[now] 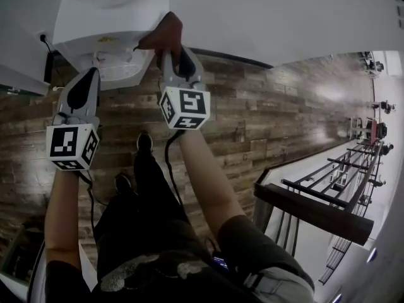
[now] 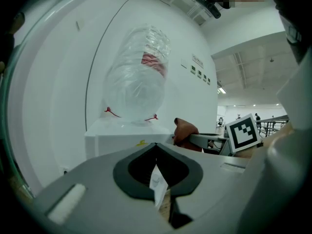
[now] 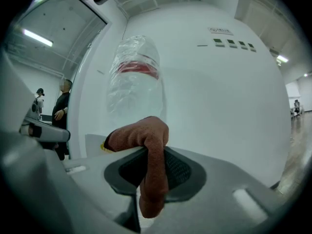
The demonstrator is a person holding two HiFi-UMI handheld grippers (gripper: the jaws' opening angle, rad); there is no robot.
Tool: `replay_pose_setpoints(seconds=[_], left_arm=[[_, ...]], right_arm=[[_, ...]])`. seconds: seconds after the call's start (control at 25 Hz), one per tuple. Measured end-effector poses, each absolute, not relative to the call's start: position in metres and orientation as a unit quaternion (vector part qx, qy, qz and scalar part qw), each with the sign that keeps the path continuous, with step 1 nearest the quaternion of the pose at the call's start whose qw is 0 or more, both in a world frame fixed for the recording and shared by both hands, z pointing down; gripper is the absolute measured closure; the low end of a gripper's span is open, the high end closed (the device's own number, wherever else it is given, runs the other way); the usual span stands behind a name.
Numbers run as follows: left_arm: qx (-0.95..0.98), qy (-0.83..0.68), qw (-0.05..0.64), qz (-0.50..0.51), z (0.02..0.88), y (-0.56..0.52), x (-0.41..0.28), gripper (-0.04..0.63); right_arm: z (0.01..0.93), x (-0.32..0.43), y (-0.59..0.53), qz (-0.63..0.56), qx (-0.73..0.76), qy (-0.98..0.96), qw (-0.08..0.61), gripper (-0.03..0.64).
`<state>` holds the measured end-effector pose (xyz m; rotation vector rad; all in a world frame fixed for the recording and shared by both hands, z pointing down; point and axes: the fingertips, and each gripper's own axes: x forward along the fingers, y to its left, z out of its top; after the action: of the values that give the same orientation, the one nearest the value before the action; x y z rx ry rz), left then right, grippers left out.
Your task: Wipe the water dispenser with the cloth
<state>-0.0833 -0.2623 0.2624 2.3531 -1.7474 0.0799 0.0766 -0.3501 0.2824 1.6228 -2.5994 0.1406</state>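
Cloth (image 3: 146, 140), reddish-brown, is pinched in the right gripper (image 1: 173, 50), whose jaws are clenched on it: one fold hangs down between the pads and the rest bunches out past the tips. In the head view that bunch lies at the right near corner of the dispenser (image 1: 104, 27), on or just over the edge of its white body; whether it touches cannot be made out. The dispenser stands at the far left against a white wall (image 1: 271, 17), with a clear bottle (image 2: 139, 77) upside down on top, a red label on it. Its tap recess (image 1: 117, 65) shows under the near edge in the head view. The left gripper (image 1: 88, 77) hovers left of the right one and nearer the person, pointing at the dispenser's front and short of it. Its jaws are closed together with nothing between them. Each gripper carries a marker cube (image 1: 184, 108), and bare forearms (image 1: 208, 169) run from the grippers back to the person. Below lie a dark wood-plank floor (image 1: 252, 118) and the person's two black shoes (image 1: 144, 142). A dark railing (image 1: 315, 197) stands at the right. In the right gripper view two people (image 3: 59, 112) stand far off at the left.
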Motion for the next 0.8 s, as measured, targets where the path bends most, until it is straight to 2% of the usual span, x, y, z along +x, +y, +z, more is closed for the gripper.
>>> replay_pose_setpoints(seconds=[0.28, 0.8], left_arm=[[0.776, -0.617, 0.131, 0.010, 0.323, -0.268, -0.082, 0.577], [0.789, -0.600, 0.133, 0.009, 0.493, -0.290, -0.057, 0.577]], right_arm=[[0.350, 0.069, -0.363, 0.068, 0.530, -0.845, 0.034, 0.545], [0.524, 0.071, -0.363, 0.074, 0.507, -0.856, 0.073, 0.545]])
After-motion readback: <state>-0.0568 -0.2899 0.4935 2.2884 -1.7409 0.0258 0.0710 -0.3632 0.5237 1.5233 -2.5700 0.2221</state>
